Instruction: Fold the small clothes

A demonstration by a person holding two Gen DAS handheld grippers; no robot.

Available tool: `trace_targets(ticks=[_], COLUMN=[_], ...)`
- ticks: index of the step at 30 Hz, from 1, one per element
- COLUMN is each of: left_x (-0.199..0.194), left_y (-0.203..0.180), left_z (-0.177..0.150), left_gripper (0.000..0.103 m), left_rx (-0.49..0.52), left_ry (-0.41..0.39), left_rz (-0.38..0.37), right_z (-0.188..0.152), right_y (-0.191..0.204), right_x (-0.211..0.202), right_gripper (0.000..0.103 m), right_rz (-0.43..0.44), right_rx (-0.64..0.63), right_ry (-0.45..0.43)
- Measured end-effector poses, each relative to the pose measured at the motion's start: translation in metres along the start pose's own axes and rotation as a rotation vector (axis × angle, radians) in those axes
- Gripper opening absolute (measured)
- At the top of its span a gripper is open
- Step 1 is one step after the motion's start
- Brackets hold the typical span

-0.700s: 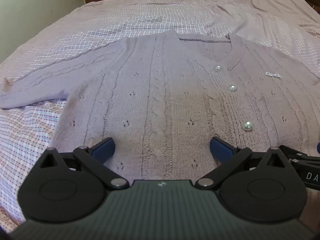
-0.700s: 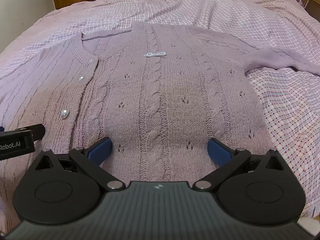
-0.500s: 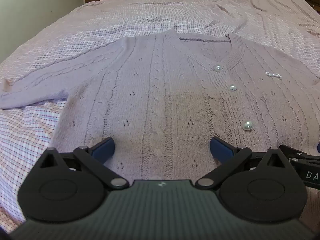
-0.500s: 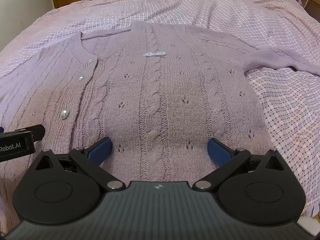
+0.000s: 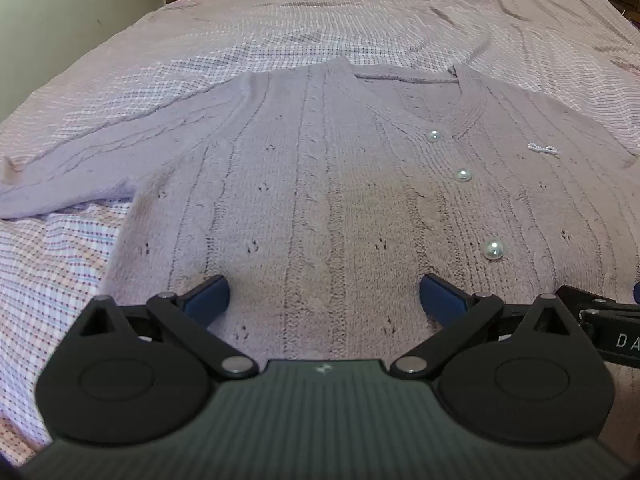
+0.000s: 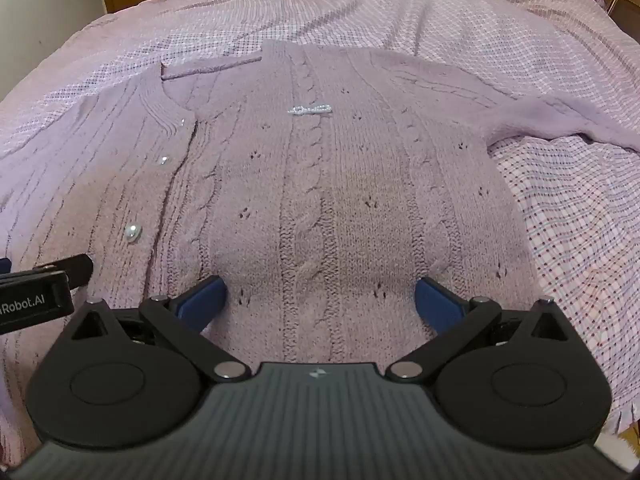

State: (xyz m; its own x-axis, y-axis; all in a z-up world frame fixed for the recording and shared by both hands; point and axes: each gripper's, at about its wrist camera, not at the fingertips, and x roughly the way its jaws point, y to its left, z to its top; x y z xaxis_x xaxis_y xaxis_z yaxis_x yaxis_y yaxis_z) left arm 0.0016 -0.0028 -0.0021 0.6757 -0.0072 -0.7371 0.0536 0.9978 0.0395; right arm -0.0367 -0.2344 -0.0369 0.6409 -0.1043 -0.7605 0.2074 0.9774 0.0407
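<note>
Beside the cardigan (image 6: 328, 200), "Robot.AI" marks left claw (image 6: 36, 298)

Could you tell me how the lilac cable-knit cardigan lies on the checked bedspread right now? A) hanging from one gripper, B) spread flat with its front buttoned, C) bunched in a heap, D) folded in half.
B: the lilac cable-knit cardigan lies spread flat on the checked bedspread, sleeves out, pearl buttons closing its front, with both grippers open above the hem.

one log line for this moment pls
stage: pre-fold | cardigan: flat, buttoned, sleeves out, on bed | left gripper: open, over hem | right gripper: open, over hem
</note>
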Motion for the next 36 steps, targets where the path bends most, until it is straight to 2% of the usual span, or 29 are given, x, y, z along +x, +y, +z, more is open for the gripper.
trace_targets(ticks=[14, 20, 24, 28, 36], left_x=[-0.010, -0.010, -0.012, -0.018, -0.004], left_y=[-0.002, 0.003, 0.006, -0.002, -0.009], left_z=[0.006, 0.013, 0.019, 0.022, 0.038], left_gripper=[0.103, 0.103, 0.103, 0.103, 0.103], left_rx=[-0.013, -0.032, -0.031, -0.014, 0.007], left_ry=[0.045, 0.063, 0.067, 0.058, 0.071], left_rz=[-0.014, -0.028, -0.038, -0.038, -0.042], right_z=[0.005, 0.016, 0.033, 0.050, 0.077], right_y=[-0.001, -0.016, -0.040, -0.071, -0.162], right_x=[-0.009, -0.021, -0.027, -0.030, -0.019], right_gripper=[0.103, 0.103, 0.103, 0.103, 0.103], right_rz=[0.030, 0.068, 0.083, 0.044, -0.018], right_rx=[-0.017, -0.002, 0.035, 0.068, 0.223], right_ry=[0.008, 0.000, -0.006, -0.032, -0.060])
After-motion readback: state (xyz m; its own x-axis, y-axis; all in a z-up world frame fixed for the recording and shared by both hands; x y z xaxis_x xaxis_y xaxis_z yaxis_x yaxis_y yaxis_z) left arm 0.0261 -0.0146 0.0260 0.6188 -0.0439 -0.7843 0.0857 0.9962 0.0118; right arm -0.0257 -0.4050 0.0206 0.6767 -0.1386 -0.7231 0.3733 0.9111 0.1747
